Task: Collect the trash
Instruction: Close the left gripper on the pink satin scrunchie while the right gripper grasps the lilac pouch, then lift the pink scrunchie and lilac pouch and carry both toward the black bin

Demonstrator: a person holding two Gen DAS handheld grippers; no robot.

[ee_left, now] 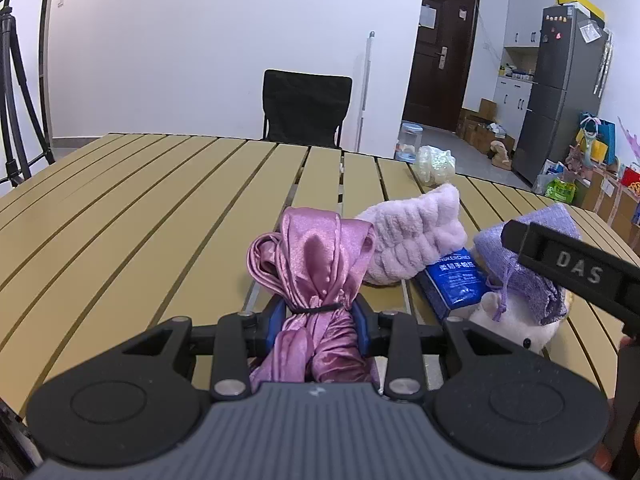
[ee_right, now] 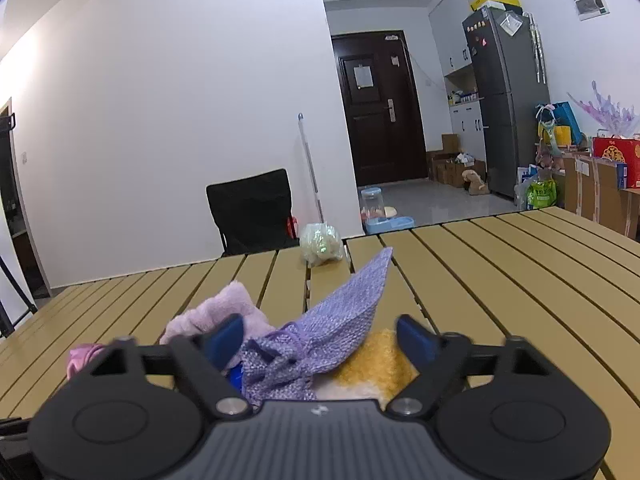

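My left gripper (ee_left: 320,316) is shut on a pink satin cloth bundle (ee_left: 316,264) tied with a black band, just above the yellow slatted table (ee_left: 160,208). Right of it lie a fluffy pink headband (ee_left: 416,232), a blue tissue packet (ee_left: 456,284), a purple knit pouch (ee_left: 528,264) and a white plush toy (ee_left: 516,328). My right gripper (ee_right: 324,340) is open, its blue pads either side of the purple pouch (ee_right: 328,328), which lies over the plush toy's yellow part (ee_right: 376,364). A crumpled clear plastic bag (ee_right: 322,244) sits at the table's far edge.
The right gripper's black body (ee_left: 576,272) juts in at the right of the left wrist view. A black chair (ee_left: 306,106) stands behind the table. A tripod (ee_left: 16,100) is at the far left. A fridge, boxes and bags line the right wall.
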